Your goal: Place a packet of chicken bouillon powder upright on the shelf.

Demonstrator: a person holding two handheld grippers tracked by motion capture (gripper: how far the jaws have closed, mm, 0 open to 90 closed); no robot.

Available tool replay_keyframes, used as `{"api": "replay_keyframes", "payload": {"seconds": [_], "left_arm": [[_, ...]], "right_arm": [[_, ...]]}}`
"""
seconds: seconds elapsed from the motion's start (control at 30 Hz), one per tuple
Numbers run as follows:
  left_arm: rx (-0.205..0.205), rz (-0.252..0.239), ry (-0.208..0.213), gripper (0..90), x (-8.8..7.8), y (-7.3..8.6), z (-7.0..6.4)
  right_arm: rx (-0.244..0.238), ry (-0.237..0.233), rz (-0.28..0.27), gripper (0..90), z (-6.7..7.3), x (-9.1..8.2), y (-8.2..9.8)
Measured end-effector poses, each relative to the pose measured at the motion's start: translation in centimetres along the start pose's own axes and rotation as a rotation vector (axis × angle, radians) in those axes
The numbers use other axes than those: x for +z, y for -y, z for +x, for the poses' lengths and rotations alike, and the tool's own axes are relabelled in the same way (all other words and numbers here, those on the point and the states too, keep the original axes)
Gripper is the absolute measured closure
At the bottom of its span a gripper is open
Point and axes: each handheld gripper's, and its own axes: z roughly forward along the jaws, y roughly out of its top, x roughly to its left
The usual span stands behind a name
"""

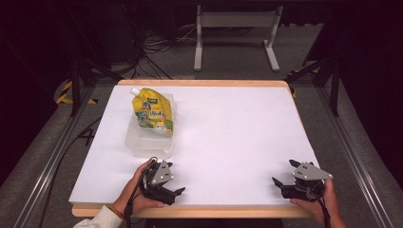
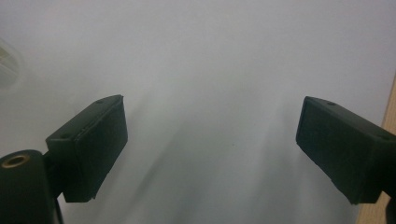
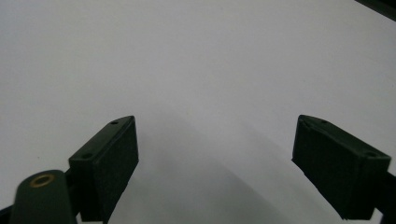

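Both grippers are sitting released, holding nothing: left gripper (image 1: 167, 186) just beside the clear tub (image 1: 148, 137), right gripper (image 1: 291, 176) well apart. Yellow pouch (image 1: 153, 112) is resting in that tub on the worktop (image 1: 228, 133). You're pre-grasp; next, reach left for the pouch.

Bright white table (image 1: 228, 128), dark surroundings, soft blurred shadows under jaws

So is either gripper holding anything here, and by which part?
Nothing is held. The left gripper and right gripper are both open over the white table, apart from the yellow spouted pouch.
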Motion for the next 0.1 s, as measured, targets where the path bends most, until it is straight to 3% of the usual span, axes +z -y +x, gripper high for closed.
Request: {"api": "replay_keyframes", "payload": {"seconds": [0.1], "left_arm": [[-0.001,0.005,0.001,9.6,0.11,0.03,-0.06]], "right_arm": [[0.008,0.0,-0.004,14.9,-0.02,-0.04,-0.06]]}}
